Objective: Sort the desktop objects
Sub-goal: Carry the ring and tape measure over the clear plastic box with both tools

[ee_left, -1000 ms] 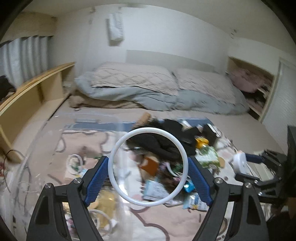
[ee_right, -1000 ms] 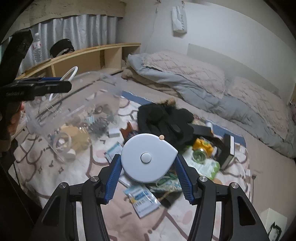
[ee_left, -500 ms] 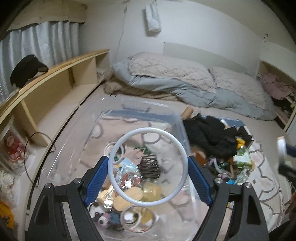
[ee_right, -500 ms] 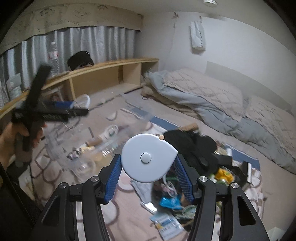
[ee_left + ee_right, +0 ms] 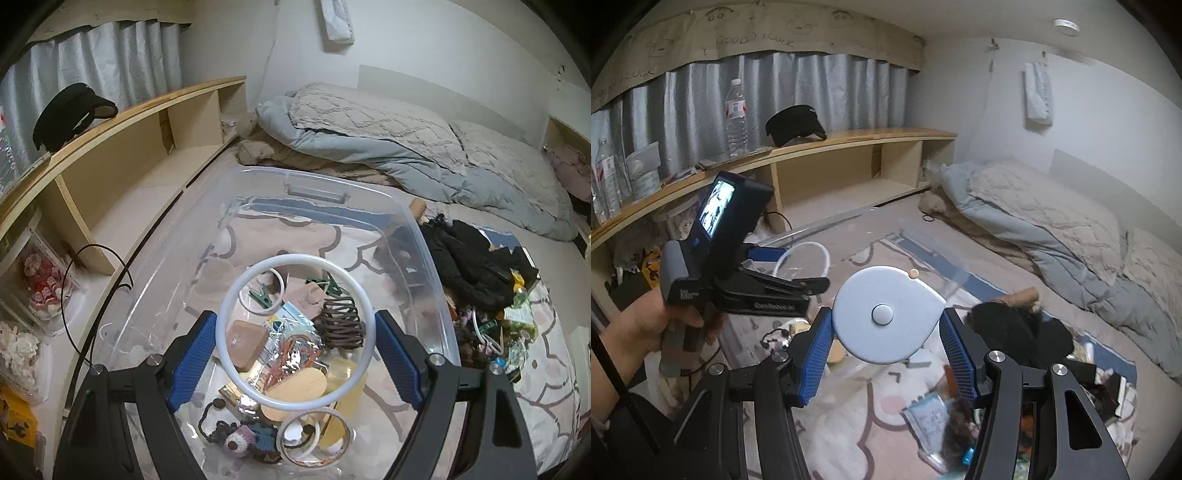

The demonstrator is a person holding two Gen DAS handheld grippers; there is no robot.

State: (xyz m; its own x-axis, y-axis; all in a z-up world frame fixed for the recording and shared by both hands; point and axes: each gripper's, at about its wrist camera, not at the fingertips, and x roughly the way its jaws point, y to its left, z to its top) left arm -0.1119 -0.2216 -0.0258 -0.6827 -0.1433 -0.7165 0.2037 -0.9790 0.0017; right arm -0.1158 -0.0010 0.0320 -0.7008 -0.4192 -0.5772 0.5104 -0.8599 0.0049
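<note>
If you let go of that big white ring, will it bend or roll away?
The white ring keeps a clean round shape while squeezed between the left gripper's fingers, so it is probably stiff. Being thin and hollow, it likely weighs little. Dropped into the clear bin, it would probably settle flat on the clutter, not roll far.

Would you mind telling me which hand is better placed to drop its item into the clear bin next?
Left. The left gripper holds the white ring directly above the clear bin. The right gripper, holding the white tape measure, looks short of it, beside the bin.
</note>
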